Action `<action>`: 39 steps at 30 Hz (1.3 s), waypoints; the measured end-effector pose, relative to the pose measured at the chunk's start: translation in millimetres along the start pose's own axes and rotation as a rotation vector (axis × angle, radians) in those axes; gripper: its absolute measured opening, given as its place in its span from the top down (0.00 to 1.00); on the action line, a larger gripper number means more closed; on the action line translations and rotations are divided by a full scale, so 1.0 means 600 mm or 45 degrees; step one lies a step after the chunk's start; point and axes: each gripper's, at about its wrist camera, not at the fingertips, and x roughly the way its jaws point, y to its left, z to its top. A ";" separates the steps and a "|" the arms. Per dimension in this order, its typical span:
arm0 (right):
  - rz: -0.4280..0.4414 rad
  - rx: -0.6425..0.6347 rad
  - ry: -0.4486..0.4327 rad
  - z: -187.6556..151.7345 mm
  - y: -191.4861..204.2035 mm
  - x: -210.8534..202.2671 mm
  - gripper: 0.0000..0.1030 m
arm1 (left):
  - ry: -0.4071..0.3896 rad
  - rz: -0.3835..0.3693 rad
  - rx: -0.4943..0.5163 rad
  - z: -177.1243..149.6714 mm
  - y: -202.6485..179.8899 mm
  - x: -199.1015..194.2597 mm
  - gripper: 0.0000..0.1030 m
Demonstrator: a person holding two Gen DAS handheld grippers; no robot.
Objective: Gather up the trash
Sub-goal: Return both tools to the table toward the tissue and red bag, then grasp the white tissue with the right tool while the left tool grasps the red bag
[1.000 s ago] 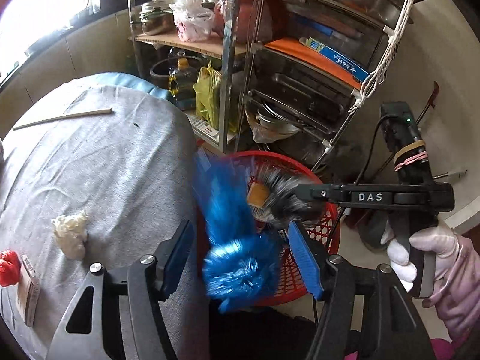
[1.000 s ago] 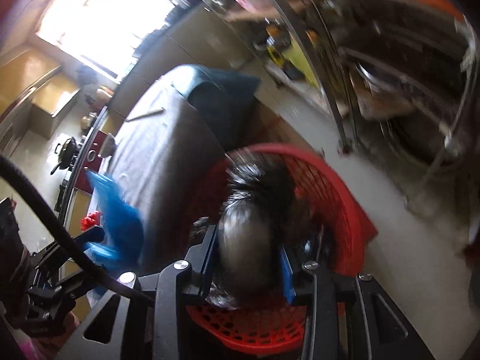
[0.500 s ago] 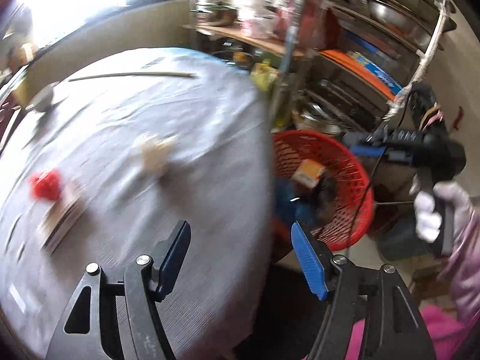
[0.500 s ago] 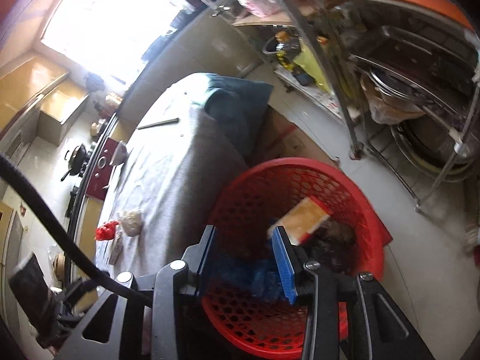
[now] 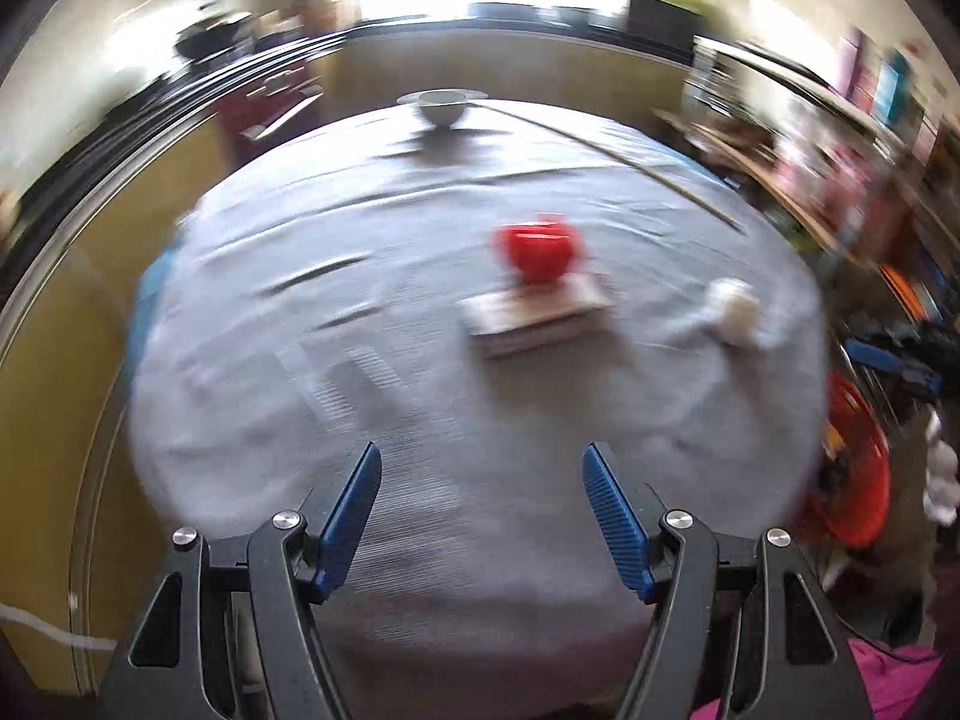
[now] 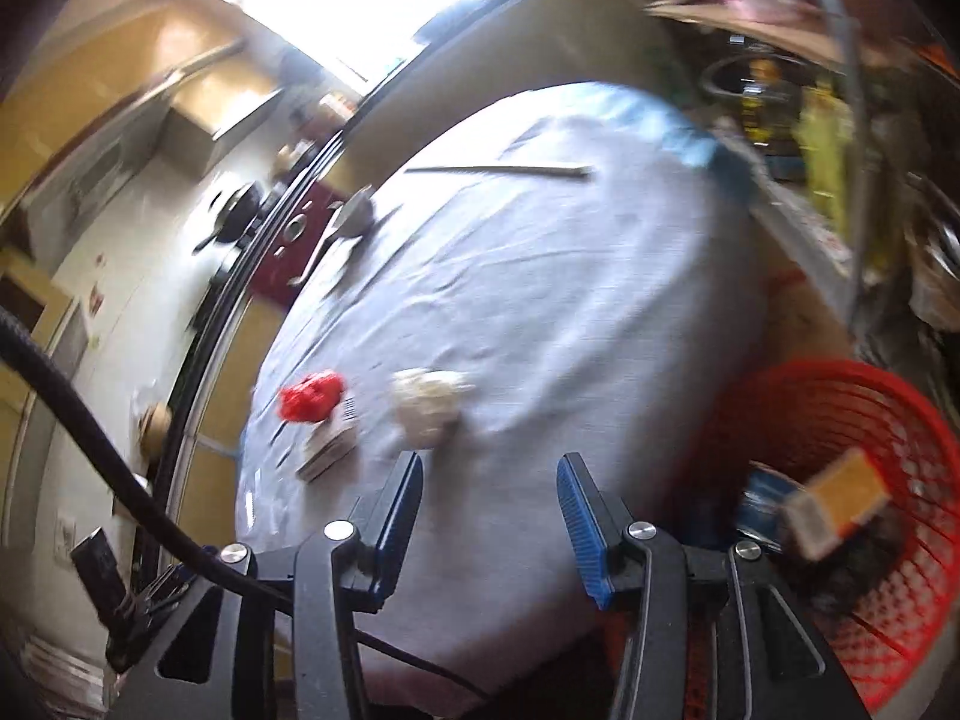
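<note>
Showing both my grippers empty and spread, left gripper [image 5: 482,513] facing the red scrap [image 5: 538,252] ahead, right gripper [image 6: 489,507] just short of what looks like crumpled tissue [image 6: 427,405], red basket [image 6: 840,414] waiting rightward for drops.

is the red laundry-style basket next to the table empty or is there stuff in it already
Not empty. In the right wrist view the red basket holds a yellowish box plus something blue and dark beneath it, too blurred to name.
</note>
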 end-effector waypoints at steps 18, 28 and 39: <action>-0.109 -0.169 0.106 0.035 0.093 0.179 0.51 | -0.040 -0.079 -0.180 0.070 0.061 0.021 0.31; -0.207 -0.284 0.087 0.026 0.098 0.228 0.62 | 0.056 -0.257 -0.166 0.196 -0.029 0.139 0.29; -0.123 -0.281 0.084 0.023 0.077 0.221 0.67 | 0.230 -0.201 -0.183 0.231 -0.075 0.275 0.54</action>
